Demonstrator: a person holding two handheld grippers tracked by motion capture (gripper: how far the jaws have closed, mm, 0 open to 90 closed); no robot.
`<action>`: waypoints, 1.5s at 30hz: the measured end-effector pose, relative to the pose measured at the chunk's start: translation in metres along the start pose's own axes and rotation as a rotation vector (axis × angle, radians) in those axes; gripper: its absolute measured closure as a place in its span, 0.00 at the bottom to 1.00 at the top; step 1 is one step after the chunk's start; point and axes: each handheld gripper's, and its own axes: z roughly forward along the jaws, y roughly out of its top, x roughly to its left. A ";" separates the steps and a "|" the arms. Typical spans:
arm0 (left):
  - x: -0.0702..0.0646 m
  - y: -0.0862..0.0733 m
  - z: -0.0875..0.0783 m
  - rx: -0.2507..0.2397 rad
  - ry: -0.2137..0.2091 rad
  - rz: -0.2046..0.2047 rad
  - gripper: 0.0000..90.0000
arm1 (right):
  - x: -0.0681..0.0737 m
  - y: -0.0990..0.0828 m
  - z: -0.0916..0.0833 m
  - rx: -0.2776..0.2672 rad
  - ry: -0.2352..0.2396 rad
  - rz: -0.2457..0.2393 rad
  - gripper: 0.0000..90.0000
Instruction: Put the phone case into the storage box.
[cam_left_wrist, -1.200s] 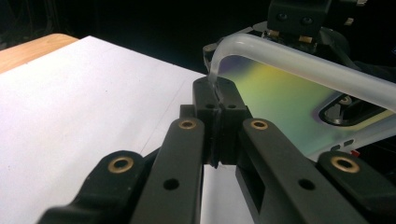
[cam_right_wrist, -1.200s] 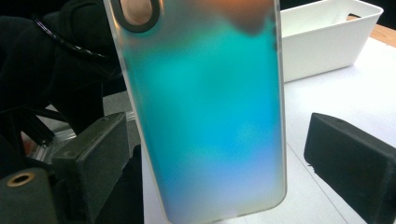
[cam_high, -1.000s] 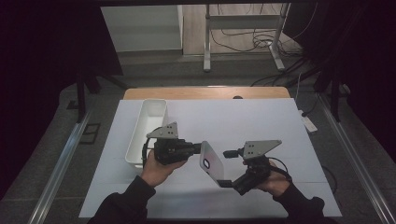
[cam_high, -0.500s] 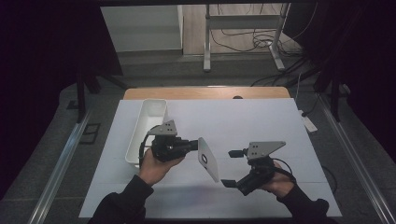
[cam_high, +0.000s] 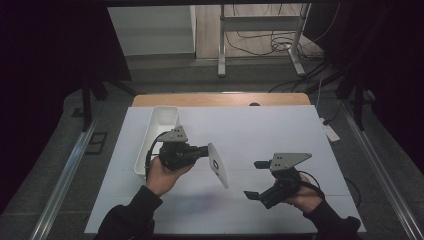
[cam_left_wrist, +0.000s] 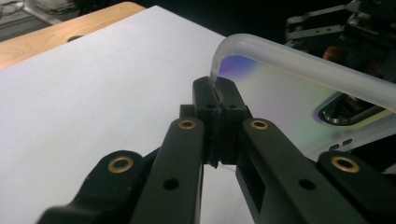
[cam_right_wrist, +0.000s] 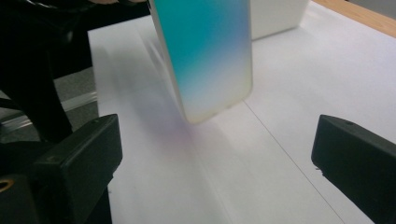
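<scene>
Phone case (cam_high: 218, 164), translucent soft plastic with an iridescent blue-to-cream sheen and a camera cut-out, hangs clear of the white worktop (cam_high: 280, 130), roughly mid-worktop between the two hands. Left gripper (cam_left_wrist: 216, 93) is clenched on the case's rim near one corner; in the left gripper view the pads pinch the thin edge and the rest of the case juts out beyond them.

Change over the last second: the right gripper (cam_high: 257, 179) has pulled back from the case. Earlier its jaws sat right at the case's lower end; now there is a visible gap, and the case rides on the left grip alone. The case's tilt looks about the same, free end pointing down toward the person.

Right gripper is released, jaws wide apart, nothing between them; the right gripper view looks at the case's lower end from a short way off.

Long white plastic bin (cam_high: 158, 134) sits at the worktop's left edge, just behind the left hand (cam_high: 162, 175).

My read: the handover to the left is done, and the bin is the likely drop point. One-corner pinch on a floppy case could slip.
</scene>
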 end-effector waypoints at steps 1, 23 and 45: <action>0.001 0.000 0.000 0.003 0.009 -0.004 0.99 | -0.001 -0.001 -0.001 0.004 -0.008 0.003 0.01; 0.017 0.008 -0.012 0.003 0.122 -0.048 0.99 | 0.000 -0.021 -0.019 0.085 -0.144 0.034 0.00; 0.036 0.020 -0.027 0.009 0.220 -0.085 0.99 | 0.004 -0.043 -0.048 0.092 -0.246 0.046 0.00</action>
